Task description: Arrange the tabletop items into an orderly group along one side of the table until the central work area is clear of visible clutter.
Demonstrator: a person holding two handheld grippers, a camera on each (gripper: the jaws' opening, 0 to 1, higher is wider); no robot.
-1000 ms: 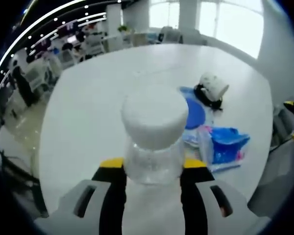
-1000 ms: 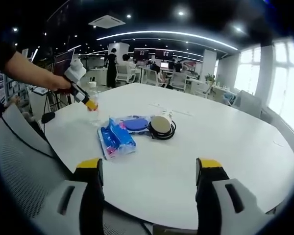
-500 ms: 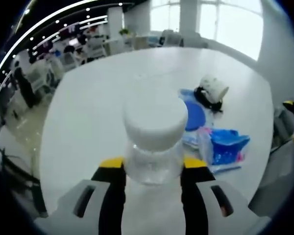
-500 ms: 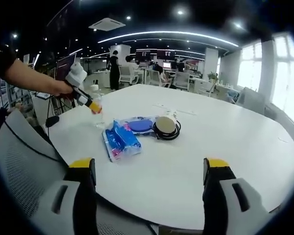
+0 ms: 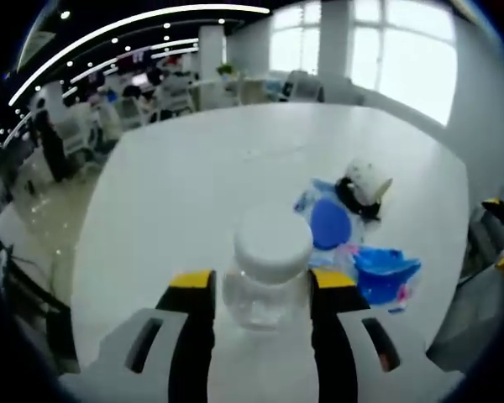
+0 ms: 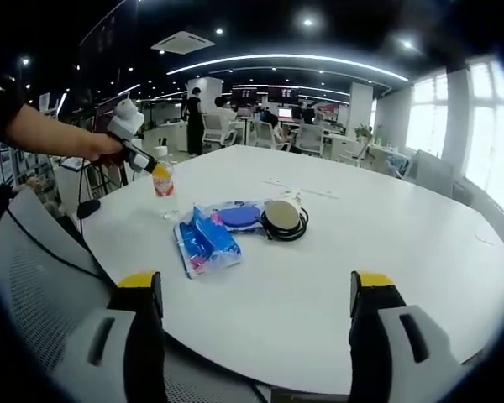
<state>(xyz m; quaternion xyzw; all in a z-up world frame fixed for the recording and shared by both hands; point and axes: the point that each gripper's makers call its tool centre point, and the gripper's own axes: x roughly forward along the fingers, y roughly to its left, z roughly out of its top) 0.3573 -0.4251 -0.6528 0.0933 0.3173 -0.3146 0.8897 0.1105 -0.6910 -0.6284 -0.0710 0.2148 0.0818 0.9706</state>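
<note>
A clear plastic bottle with a white cap sits between my left gripper's yellow-tipped jaws, which press its sides. In the right gripper view the bottle stands upright with its base on the white round table, near the left edge, and the left gripper holds it high up. Beside it lie a blue tissue pack, a blue round lid and a white round device on a black cable coil. My right gripper hangs open at the table's near edge, nothing between its jaws.
A grey mesh chair stands at the table's near left. A person's bare arm carries the left gripper. The table's right half is bare. Desks, chairs and people fill the office behind.
In the left gripper view the bottle now looks smaller and farther out along the jaws, and the view has tipped up. In the right gripper view the bottle has come upright on the table.
</note>
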